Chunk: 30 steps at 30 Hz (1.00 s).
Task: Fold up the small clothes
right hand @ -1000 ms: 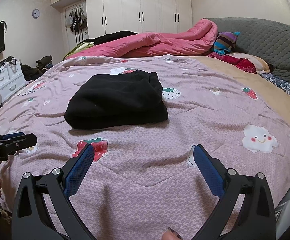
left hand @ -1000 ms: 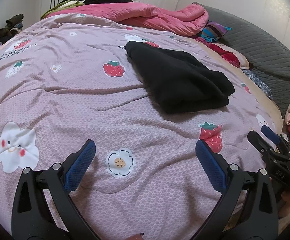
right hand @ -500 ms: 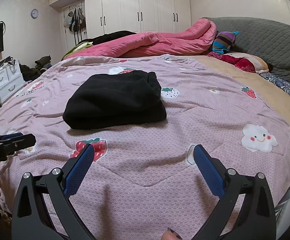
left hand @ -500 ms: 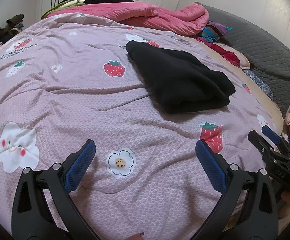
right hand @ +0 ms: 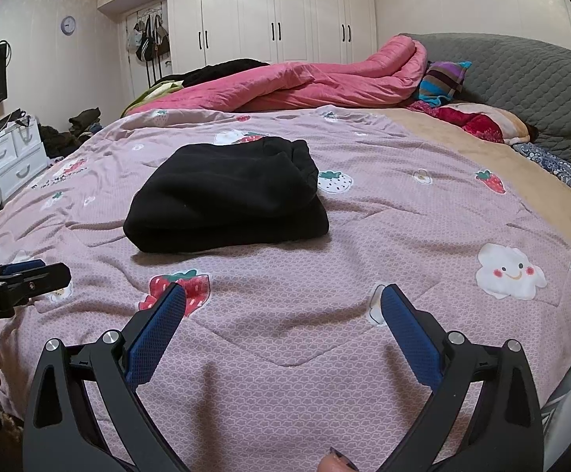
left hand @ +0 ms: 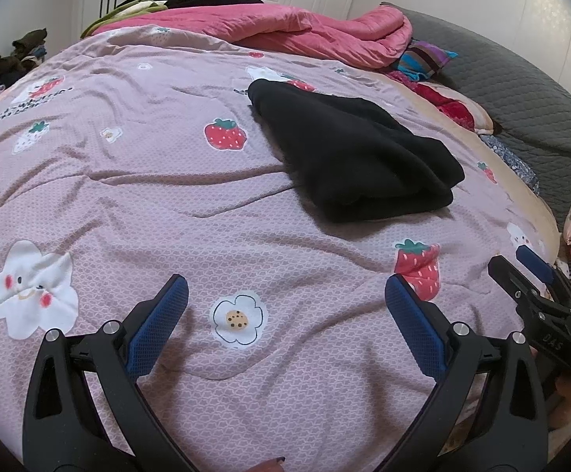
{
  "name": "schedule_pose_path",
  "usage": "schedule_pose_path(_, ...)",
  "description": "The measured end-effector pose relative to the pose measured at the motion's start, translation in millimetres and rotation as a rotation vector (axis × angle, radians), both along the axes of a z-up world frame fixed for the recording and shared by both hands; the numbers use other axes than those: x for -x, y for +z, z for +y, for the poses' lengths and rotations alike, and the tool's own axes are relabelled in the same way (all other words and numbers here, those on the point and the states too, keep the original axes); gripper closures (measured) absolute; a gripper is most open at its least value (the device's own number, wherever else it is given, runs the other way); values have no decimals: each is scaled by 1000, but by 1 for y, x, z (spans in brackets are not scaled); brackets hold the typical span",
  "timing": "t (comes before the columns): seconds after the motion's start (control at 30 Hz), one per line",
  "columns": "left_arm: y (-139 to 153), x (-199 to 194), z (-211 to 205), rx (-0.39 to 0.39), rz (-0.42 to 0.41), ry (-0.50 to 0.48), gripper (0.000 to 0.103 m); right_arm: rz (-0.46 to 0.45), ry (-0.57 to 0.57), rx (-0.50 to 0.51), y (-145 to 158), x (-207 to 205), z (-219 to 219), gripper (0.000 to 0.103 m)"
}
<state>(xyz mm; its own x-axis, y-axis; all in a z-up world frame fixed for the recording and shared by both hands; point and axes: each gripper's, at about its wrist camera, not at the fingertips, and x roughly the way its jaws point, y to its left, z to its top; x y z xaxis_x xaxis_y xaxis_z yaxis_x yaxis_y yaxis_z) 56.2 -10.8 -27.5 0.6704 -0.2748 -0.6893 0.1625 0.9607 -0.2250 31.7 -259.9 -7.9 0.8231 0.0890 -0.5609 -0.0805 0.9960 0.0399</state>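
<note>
Spreading wide with nothing held between them, the blue-padded fingers [left hand: 163, 314] of the left gripper [left hand: 285, 295] are poised over the near part of the bed [left hand: 128, 181], a flower print lying in the gap between them. The fingers [right hand: 407, 326] of the right gripper [right hand: 283, 301] are likewise parted and empty, held over bare quilt near the bed's front edge.

Ahead of both pairs, well apart from the pads, the folded black garment [right hand: 226, 196] is laid flat on the mauve strawberry-print quilt [right hand: 403, 216]. From the left wrist view the garment [left hand: 348, 157] is seen ahead and to the right of the fingers; from the right wrist view it is ahead and slightly left. Its thick folded edge is turned toward the right gripper, and open quilt is left on every side of it.

Each gripper is glimpsed at the border of the other's view, the two standing apart near the front edge of the bed.

Beyond the garment, a rumpled pink duvet [right hand: 305, 82] is heaped at the far edge, and a grey padded headboard [right hand: 521, 78] bounds the right side.
</note>
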Motion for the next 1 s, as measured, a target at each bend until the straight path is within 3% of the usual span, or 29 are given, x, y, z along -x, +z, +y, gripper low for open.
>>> schedule_pose_path(0.8,1,1,1,17,-9,1,9,6,-5,8,-1,-1,0,4)
schedule_pose_path(1.0,0,-2,9,45,14,34,9,4,-89,-16,4,6,-17,4)
